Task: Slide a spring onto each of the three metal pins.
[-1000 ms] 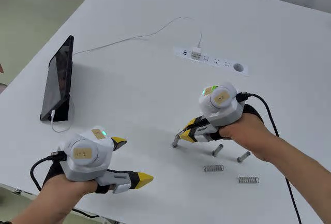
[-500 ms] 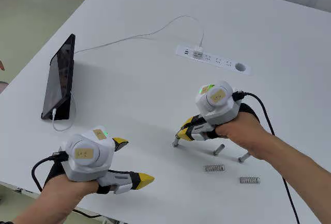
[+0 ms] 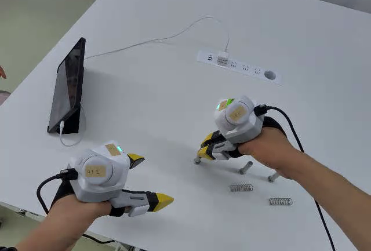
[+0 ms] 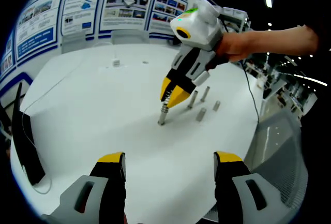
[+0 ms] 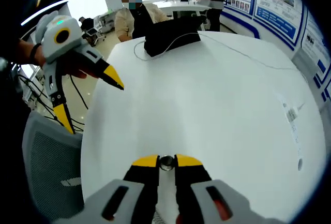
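L gripper (image 4: pixel 169 158) jaws apart over table (image 4: pixel 103 94); R gripper (image 4: pixel 175 94) pinches spring (image 4: pixel 164 111) on pin (image 4: pixel 161 121).

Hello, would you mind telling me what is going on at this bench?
A person works with two handheld grippers. The right gripper is shut on a spring, holding it on the end pin. Two loose springs lie on the table beside the two bare pins. The left gripper hangs open, idle.

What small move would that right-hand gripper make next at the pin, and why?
Probably lower slightly and open the right gripper: its jaws are shut on a spring that already sits over the leftmost pin, so releasing should let it settle. Two loose springs wait nearby for the other pins.
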Demonstrator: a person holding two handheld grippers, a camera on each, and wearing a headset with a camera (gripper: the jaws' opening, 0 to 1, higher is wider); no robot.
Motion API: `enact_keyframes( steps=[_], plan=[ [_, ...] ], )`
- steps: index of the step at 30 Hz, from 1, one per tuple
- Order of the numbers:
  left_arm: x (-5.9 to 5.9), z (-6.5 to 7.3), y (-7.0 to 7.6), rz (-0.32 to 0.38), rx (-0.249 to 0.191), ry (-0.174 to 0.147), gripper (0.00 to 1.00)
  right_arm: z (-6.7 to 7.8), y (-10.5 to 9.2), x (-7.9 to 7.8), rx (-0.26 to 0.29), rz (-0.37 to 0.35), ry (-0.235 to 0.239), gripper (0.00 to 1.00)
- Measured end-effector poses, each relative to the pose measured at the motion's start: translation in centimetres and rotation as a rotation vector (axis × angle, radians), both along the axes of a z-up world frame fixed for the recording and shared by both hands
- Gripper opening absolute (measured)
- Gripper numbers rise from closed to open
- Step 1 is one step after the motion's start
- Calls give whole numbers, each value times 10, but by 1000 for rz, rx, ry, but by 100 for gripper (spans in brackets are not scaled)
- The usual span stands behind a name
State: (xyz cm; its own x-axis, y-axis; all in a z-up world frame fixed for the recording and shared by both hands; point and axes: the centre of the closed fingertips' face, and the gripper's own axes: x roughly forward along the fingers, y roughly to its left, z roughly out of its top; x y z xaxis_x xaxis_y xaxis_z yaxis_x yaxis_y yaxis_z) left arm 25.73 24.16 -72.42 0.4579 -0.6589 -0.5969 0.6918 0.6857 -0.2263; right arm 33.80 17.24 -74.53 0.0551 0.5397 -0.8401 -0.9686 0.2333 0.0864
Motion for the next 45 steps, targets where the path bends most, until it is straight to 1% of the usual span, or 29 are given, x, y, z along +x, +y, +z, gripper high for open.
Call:
enact_keyframes(
  steps=[3,15,26,31,35,37,40,42,45],
  plan=[
    [0,-2,1,-2,4,4,71,-2,1,1,-1,7,-3,13],
    [0,-3,3,4,6,7,71,-20,2,-1,-40,39,-10,13],
    [0,-4,5,14,7,12,70,-33,2,-1,-58,36,-18,13],
    [-1,-4,7,15,11,13,70,-38,1,-2,-60,20,-6,13],
    [-1,-4,8,14,14,13,70,-37,1,-4,-50,10,2,15],
    [-1,-4,7,13,15,14,70,-34,0,-5,-46,8,1,18],
    [-1,-3,5,11,16,12,70,-31,-4,-4,-41,-1,-12,24],
    [-2,-2,4,10,13,12,70,-27,-7,-4,-33,-9,-22,26],
    [-3,-1,2,8,13,13,70,-22,-12,-6,-14,-45,-16,31]
  ],
)
